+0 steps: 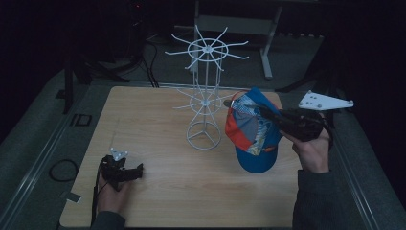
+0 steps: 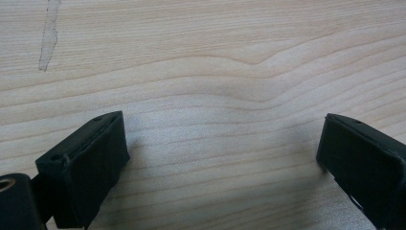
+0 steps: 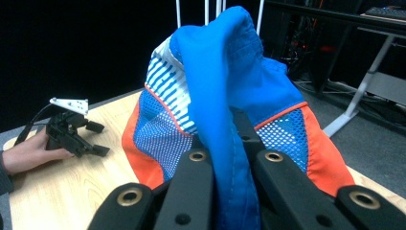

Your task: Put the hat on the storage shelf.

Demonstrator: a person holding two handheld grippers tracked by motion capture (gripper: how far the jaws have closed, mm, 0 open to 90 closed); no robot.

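Note:
A blue, orange and white mesh cap (image 1: pixel 251 129) hangs in the air right of a white wire rack (image 1: pixel 206 91), brim down. My right gripper (image 1: pixel 266 114) is shut on the cap's fabric; in the right gripper view the blue cloth (image 3: pixel 225 96) is pinched between the two black jaws. My left gripper (image 1: pixel 140 171) rests low over the wooden table (image 1: pixel 158 191) at the front left, held by a hand. Its fingers (image 2: pixel 91 167) stand wide apart with bare wood between them. The left gripper (image 3: pixel 98 139) also shows far off in the right gripper view.
The wire rack stands on a ring base (image 1: pixel 204 136) near the table's middle, with two tiers of spokes. A desk frame (image 1: pixel 265 43) and cables (image 1: pixel 143 62) lie on the dark floor beyond the table. A pale scuff (image 2: pixel 48 36) marks the wood.

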